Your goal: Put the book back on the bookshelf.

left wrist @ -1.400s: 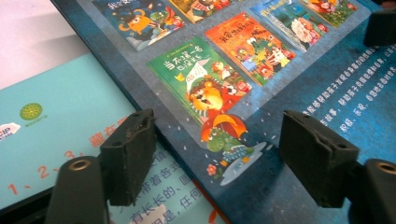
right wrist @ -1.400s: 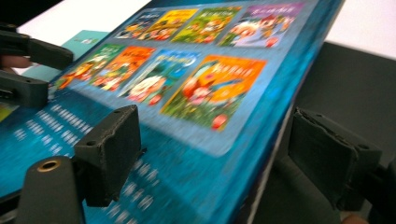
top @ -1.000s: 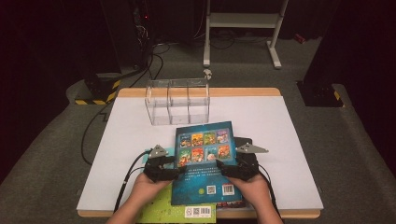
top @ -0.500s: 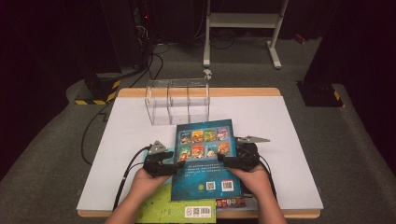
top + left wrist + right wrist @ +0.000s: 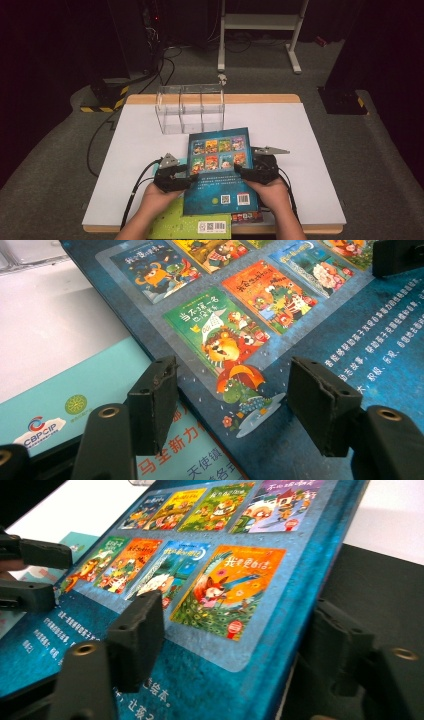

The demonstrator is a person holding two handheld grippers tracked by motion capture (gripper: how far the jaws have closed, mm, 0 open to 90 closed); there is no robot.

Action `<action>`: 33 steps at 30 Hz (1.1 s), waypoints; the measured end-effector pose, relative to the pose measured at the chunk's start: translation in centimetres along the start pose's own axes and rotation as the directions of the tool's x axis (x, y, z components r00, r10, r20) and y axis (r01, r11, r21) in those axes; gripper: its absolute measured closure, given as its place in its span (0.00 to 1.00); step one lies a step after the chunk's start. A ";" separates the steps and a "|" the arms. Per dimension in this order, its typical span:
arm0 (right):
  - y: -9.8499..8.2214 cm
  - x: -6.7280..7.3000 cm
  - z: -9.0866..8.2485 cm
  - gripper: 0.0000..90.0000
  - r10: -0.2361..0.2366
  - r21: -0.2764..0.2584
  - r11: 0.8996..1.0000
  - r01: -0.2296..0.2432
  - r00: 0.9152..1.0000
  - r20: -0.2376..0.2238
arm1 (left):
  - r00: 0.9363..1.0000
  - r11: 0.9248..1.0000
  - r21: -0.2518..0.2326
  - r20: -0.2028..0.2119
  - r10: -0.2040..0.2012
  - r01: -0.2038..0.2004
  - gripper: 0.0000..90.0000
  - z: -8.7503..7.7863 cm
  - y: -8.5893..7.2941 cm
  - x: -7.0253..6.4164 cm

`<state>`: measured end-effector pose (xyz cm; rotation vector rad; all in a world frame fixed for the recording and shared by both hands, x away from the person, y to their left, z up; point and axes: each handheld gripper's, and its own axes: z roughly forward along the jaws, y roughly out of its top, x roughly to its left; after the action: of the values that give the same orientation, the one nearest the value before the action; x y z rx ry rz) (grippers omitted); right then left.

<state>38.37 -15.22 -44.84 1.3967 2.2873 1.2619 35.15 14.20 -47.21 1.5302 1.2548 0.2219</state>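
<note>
Both grippers straddle the blue book (image 5: 220,172) lying on the stack at the table's (image 5: 310,130) near edge, left gripper (image 5: 230,405) and right gripper (image 5: 235,640) jaws just closing but not yet pinching, probably to lift it evenly.
</note>
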 end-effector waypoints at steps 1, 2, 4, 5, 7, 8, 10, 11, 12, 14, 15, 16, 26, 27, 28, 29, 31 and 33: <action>0.0 0.0 -0.1 0.36 -0.003 -0.004 1.000 0.003 1.000 -0.001 | 1.000 1.000 0.001 0.000 0.001 -0.001 0.41 0.0 0.0 0.0; -0.1 0.0 -0.2 0.38 -0.007 -0.010 1.000 0.007 1.000 0.000 | 1.000 1.000 0.002 0.000 0.002 -0.002 0.41 0.0 0.0 0.0; -0.2 0.0 -0.3 0.40 -0.007 -0.016 1.000 0.007 1.000 -0.001 | 1.000 1.000 -0.005 0.001 -0.007 0.007 0.41 0.0 0.0 0.0; -0.2 0.0 -0.4 0.41 -0.006 -0.019 1.000 0.005 1.000 -0.004 | 1.000 1.000 -0.003 0.002 -0.005 0.005 0.42 0.0 0.0 0.1; -0.3 -0.1 -0.5 0.42 -0.010 -0.026 1.000 0.010 1.000 -0.009 | 1.000 1.000 -0.002 0.003 0.001 -0.001 0.42 0.0 0.0 0.1; -0.4 -0.1 -0.6 0.43 -0.007 -0.029 1.000 0.006 1.000 -0.010 | 1.000 1.000 -0.003 0.003 0.001 -0.001 0.42 -0.1 0.0 0.1; -0.4 -0.1 -0.7 0.46 -0.007 -0.036 0.999 0.006 1.000 -0.015 | 1.000 1.000 -0.003 0.003 0.005 -0.005 0.42 -0.1 0.0 0.2; -0.5 -0.2 -0.8 0.46 -0.005 -0.040 0.999 0.004 1.000 -0.019 | 1.000 1.000 -0.002 0.003 0.007 -0.007 0.42 -0.1 0.0 0.2; -0.5 -0.1 -0.9 0.47 -0.003 -0.043 0.999 0.002 1.000 -0.022 | 1.000 1.000 -0.003 0.003 0.007 -0.006 0.42 -0.1 0.0 0.2; -0.6 -0.1 -1.0 0.48 -0.008 -0.048 0.999 0.007 1.000 -0.022 | 1.000 1.000 -0.006 0.002 0.005 -0.005 0.42 -0.1 0.0 0.2; -0.6 0.0 -1.1 0.48 -0.012 -0.054 0.998 0.011 1.000 -0.021 | 1.000 1.000 -0.009 0.003 -0.001 0.001 0.42 -0.1 0.0 0.2; -0.7 0.1 -1.2 0.48 -0.019 -0.062 0.998 0.018 1.000 -0.018 | 1.000 1.000 -0.009 0.005 -0.005 0.005 0.42 -0.1 0.0 0.2; -1.1 0.5 -2.0 0.51 -0.039 -0.105 0.994 0.036 0.999 -0.020 | 0.999 1.000 -0.007 0.020 -0.030 0.030 0.41 -0.2 0.1 0.4; -1.1 0.6 -2.1 0.52 -0.041 -0.108 0.993 0.038 0.999 -0.020 | 0.999 0.999 -0.011 0.022 -0.037 0.037 0.40 -0.2 0.2 0.4; -1.1 0.7 -2.1 0.52 -0.043 -0.111 0.993 0.041 0.999 -0.018 | 0.999 0.999 -0.013 0.021 -0.039 0.039 0.40 -0.2 0.2 0.4; -1.2 0.7 -2.2 0.52 -0.049 -0.115 0.992 0.046 0.999 -0.019 | 0.999 0.999 -0.010 0.020 -0.035 0.036 0.39 -0.2 0.1 0.4; -1.2 0.7 -2.2 0.52 -0.049 -0.115 0.992 0.046 0.999 -0.018 | 0.999 0.999 -0.007 0.019 -0.031 0.031 0.39 -0.2 0.1 0.4; -1.3 0.7 -2.2 0.52 -0.050 -0.117 0.992 0.047 0.999 -0.019 | 0.999 0.999 -0.010 0.019 -0.043 0.043 0.38 -0.2 0.1 0.4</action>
<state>35.93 -16.16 -44.20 1.2870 2.2084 1.3784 35.26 14.67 -47.20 1.4912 1.2686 0.1856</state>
